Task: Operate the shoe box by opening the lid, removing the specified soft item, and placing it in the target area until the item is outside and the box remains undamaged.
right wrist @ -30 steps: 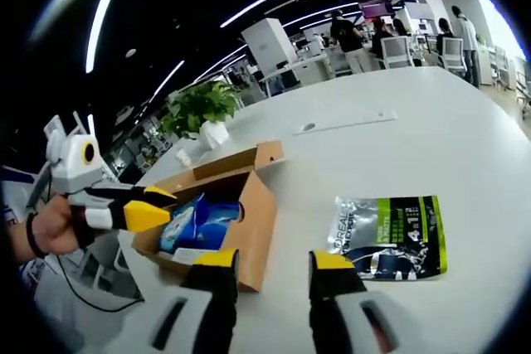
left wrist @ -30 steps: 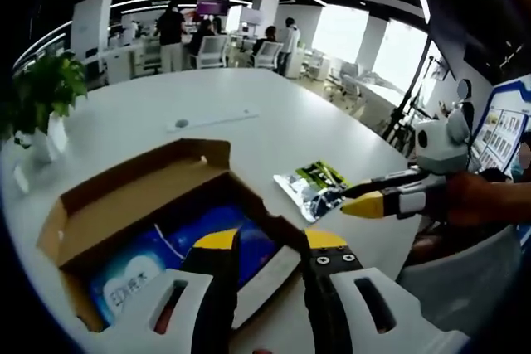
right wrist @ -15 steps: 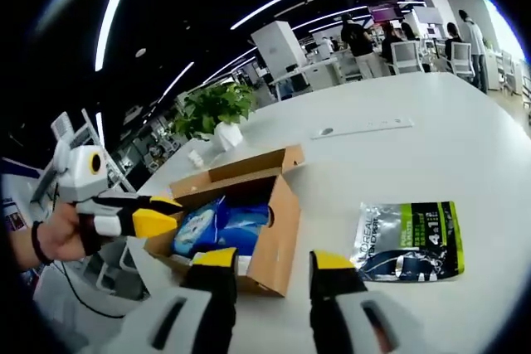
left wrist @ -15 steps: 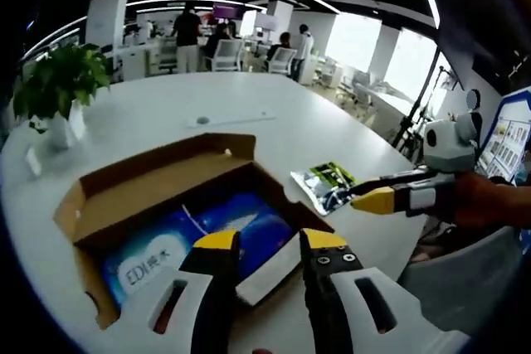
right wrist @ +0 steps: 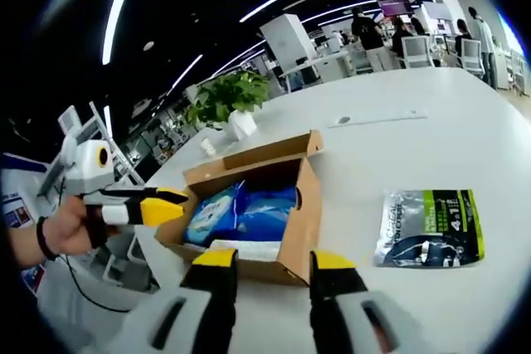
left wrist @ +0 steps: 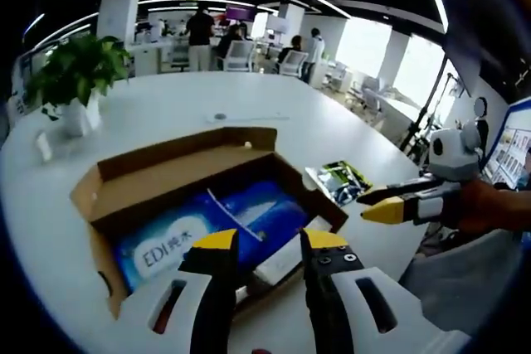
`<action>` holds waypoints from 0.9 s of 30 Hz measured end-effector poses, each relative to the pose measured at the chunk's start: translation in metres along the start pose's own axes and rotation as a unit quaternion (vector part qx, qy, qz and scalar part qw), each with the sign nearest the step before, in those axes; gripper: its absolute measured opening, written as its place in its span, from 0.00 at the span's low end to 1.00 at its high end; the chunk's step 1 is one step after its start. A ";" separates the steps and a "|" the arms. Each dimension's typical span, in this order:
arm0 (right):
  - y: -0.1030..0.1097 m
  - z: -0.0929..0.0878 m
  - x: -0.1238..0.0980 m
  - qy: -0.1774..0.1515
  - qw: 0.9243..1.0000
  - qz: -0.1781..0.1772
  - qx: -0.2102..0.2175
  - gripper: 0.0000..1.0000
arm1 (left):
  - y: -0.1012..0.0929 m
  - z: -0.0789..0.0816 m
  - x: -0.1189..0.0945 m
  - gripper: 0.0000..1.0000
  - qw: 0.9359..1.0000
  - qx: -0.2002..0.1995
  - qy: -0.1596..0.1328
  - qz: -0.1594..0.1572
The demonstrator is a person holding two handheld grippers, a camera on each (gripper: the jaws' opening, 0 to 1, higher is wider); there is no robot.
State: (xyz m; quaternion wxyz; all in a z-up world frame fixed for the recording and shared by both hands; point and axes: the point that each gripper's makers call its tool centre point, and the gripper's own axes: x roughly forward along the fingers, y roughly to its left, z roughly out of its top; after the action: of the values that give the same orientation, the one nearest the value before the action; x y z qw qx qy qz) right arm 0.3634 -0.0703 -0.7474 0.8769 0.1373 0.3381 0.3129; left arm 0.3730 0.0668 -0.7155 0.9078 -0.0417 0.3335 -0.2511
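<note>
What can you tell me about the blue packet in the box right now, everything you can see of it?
The blue packet is a soft, glossy plastic pack lying flat inside the open cardboard box, taking up most of its floor. Its face is blue with a white cloud-shaped patch printed "EDI" and a thin white line across it. In the right gripper view it looks crinkled and puffy. A white flat item sits against its near edge. Neither gripper touches it.

Open from above: shoe box with lid folded back, blue soft pack lying exposed between cardboard walls. Bare table beyond box and around silver pouch, well apart. Crowded near edge, with left hand-held gripper just beside box.
</note>
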 end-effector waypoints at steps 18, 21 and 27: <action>0.025 -0.016 0.009 0.017 1.000 0.022 -0.005 0.34 | 0.019 -0.009 -0.025 0.34 0.998 -0.040 -0.022 0.034; 0.028 -0.016 0.007 0.016 1.000 0.022 -0.009 0.34 | 0.022 -0.012 -0.028 0.34 0.998 -0.034 -0.022 0.041; 0.034 -0.011 0.003 -0.001 1.000 0.022 -0.007 0.35 | 0.025 -0.020 -0.031 0.35 0.997 -0.053 -0.024 0.051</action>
State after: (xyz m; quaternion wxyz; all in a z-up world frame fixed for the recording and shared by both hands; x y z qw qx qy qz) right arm 0.3424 -0.0426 -0.7413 0.8708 0.1392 0.3323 0.3346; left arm 0.3510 0.1058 -0.7192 0.9236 -0.0783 0.3261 -0.1857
